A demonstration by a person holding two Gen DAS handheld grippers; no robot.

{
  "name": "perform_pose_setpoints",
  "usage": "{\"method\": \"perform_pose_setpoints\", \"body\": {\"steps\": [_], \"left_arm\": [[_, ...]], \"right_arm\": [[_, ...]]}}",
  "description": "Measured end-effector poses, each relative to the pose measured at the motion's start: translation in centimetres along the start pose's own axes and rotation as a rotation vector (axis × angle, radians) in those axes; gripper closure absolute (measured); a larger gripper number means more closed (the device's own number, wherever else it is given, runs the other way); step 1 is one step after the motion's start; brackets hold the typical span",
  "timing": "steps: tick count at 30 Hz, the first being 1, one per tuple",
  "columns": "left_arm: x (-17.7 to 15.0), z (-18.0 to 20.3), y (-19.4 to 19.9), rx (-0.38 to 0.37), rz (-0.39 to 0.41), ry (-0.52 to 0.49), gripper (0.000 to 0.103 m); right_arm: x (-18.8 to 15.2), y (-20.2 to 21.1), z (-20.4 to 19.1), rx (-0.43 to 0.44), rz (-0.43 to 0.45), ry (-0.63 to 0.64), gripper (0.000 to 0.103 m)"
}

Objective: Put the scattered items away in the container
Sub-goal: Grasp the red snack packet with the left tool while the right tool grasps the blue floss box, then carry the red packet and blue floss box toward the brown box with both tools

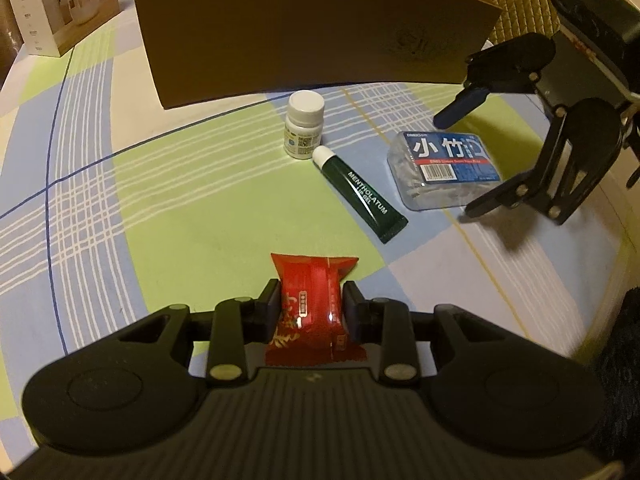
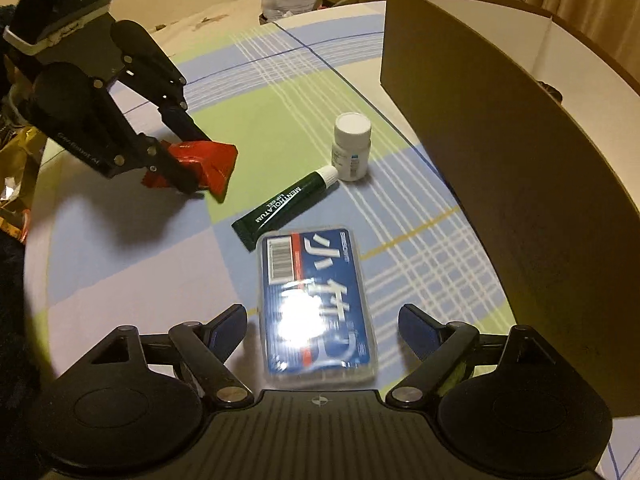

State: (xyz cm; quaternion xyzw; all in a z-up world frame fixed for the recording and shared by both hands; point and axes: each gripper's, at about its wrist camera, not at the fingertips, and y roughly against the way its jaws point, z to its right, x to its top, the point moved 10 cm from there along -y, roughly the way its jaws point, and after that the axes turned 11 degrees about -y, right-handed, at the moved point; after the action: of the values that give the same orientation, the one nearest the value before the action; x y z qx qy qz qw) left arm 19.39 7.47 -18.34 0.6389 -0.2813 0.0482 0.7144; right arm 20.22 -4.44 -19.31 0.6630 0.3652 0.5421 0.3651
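Left wrist view: a red packet [image 1: 310, 304] is pinched at six o'clock by the left gripper [image 1: 310, 306]; it should be carried over the cardboard box [image 1: 312, 40] wall at twelve.

Right wrist view: the right gripper [image 2: 322, 326] is spread astride the clear plastic case [image 2: 316, 304], untouched; its long axis runs twelve-to-six, so closure across the short sides is advised.

Dim warm light; glare on plastic case [image 2: 318, 300] lid; fisheye-bent edges, blurred corners.

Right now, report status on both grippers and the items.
Left hand-held gripper shut on red packet. Right hand-held gripper open, straddling blue-labelled case. Tube, bottle loose by box.
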Motion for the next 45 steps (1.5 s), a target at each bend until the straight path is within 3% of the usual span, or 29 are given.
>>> {"method": "perform_pose_setpoints", "body": {"steps": [1,8,14,20,30,45], "left_arm": [[0.1,0.0,-0.1,-0.001,0.002,0.004,0.074],[-0.2,0.6,0.2,0.014,0.014,0.017,0.078],[-0.8,1.8,1.5,0.026,0.008,0.011,0.079],[0.7,1.9,3.1,0.046,0.050,0.006,0.079],[5.7,1.1,5.6,0.072,0.134,-0.050,0.079],[16.1,-1.3,8.5,0.086,0.259,-0.184,0.079]], "right_arm": [[0.0,-0.1,0.0,0.003,-0.003,-0.008,0.039],[-1.2,0.6,-0.3,0.007,-0.030,-0.030,0.043],[-2.8,2.1,0.3,0.021,-0.022,-0.185,0.043],[-3.4,3.9,0.8,0.027,-0.013,-0.263,0.043],[-2.3,7.8,1.9,-0.041,0.003,-0.260,0.043],[3.3,15.4,6.0,-0.070,0.180,-0.276,0.043]]}}
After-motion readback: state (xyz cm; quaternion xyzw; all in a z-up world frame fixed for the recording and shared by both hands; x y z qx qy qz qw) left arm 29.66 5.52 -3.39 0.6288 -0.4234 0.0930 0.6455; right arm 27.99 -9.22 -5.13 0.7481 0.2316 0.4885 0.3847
